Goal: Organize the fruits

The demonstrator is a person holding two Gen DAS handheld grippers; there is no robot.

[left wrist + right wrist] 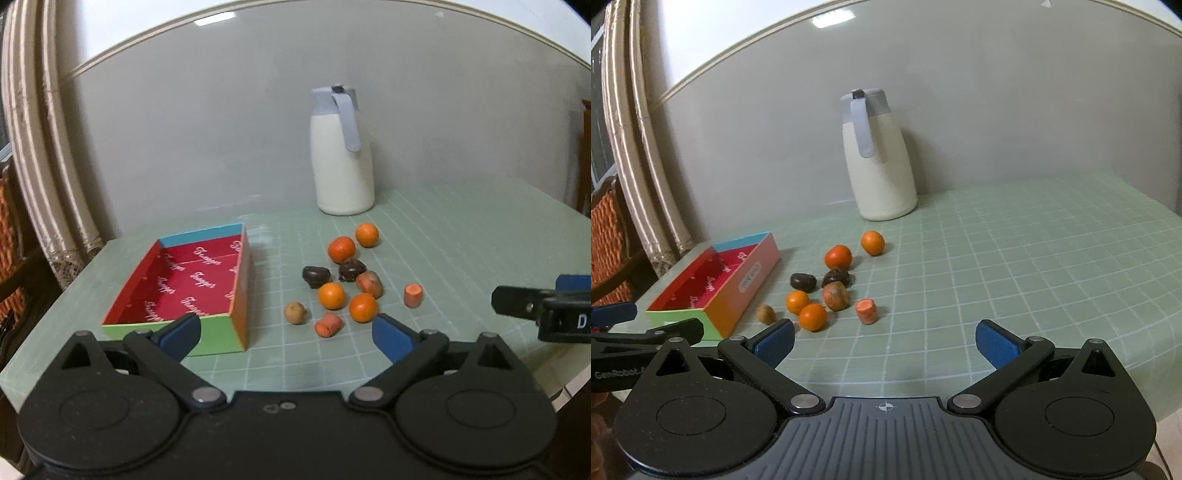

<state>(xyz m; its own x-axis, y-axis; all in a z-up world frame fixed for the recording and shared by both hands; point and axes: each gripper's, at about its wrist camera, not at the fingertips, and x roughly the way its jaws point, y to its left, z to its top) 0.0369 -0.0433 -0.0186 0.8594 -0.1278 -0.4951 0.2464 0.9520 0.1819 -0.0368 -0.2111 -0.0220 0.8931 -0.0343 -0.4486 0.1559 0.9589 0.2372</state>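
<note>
A colourful open box [184,284] with a red printed inside sits empty on the green grid mat, also in the right wrist view [713,288]. To its right lies a loose cluster: several small oranges [331,295] [812,316], two dark fruits [316,276] [803,281], a brown round fruit [295,312] [765,314] and pieces of carrot [413,294] [867,311]. My left gripper [286,338] is open and empty, just short of the box and the cluster. My right gripper [884,341] is open and empty, to the right of the cluster.
A white insulated jug [341,155] [877,155] with a grey lid and strap stands at the back against the wall. The mat [1034,258] stretches out to the right. A curtain [48,147] hangs at the left, past the table edge.
</note>
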